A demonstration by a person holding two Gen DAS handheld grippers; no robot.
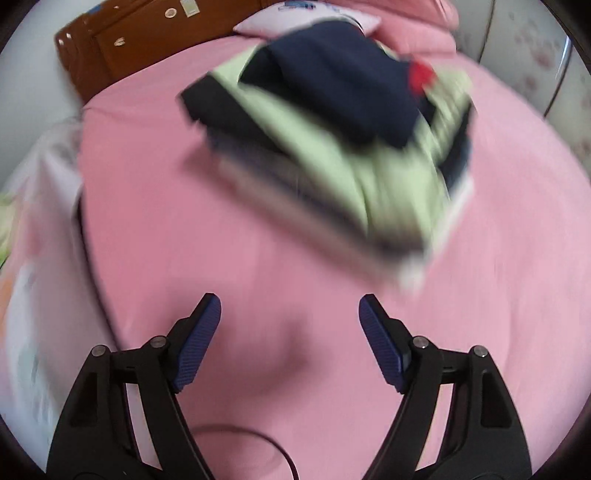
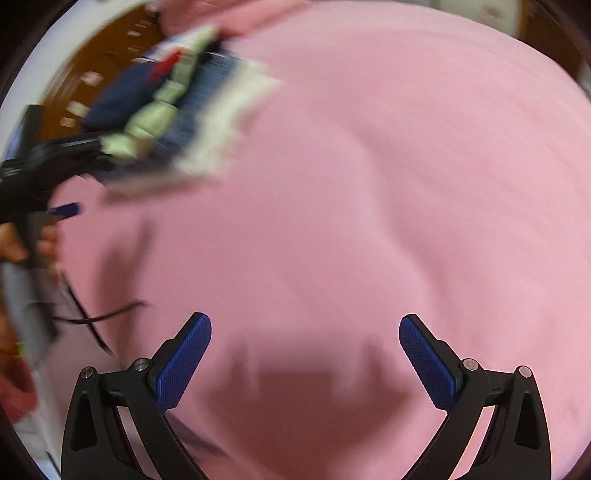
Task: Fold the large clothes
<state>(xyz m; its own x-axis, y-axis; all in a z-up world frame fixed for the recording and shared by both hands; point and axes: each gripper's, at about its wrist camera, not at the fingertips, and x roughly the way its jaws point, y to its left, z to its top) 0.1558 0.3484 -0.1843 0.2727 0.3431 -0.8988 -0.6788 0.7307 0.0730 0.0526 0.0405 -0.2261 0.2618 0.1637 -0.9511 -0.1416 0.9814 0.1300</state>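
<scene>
Folded clothes stack (image 1: 332, 147): soft fabric, layered navy, pale green and white, with a small red patch on the top piece. Roughly rectangular, edges smeared by motion blur, so seams and garment type can't be read. It lies on the pink bed sheet (image 1: 184, 229), toward the head end of the bed, near the brown wooden headboard (image 1: 122, 48) and a pale pillow (image 1: 258, 26). Sheet is smooth matte cloth with shallow creases.

Left gripper (image 1: 290, 306): black rigid frame, ribbed blue pads, jaws spread, nothing between them. Stack sits ahead of its fingertips, apart from them, no contact.

Right gripper (image 2: 304, 325): same build, jaws spread wider, nothing but bare sheet between the pads. In its view the stack (image 2: 177, 107) is far off at the upper left, well apart from the fingertips, with the left gripper's black frame (image 2: 40, 166) just beside the stack's near edge. A thin dark cable (image 2: 99, 315) lies on the sheet at the left.
</scene>
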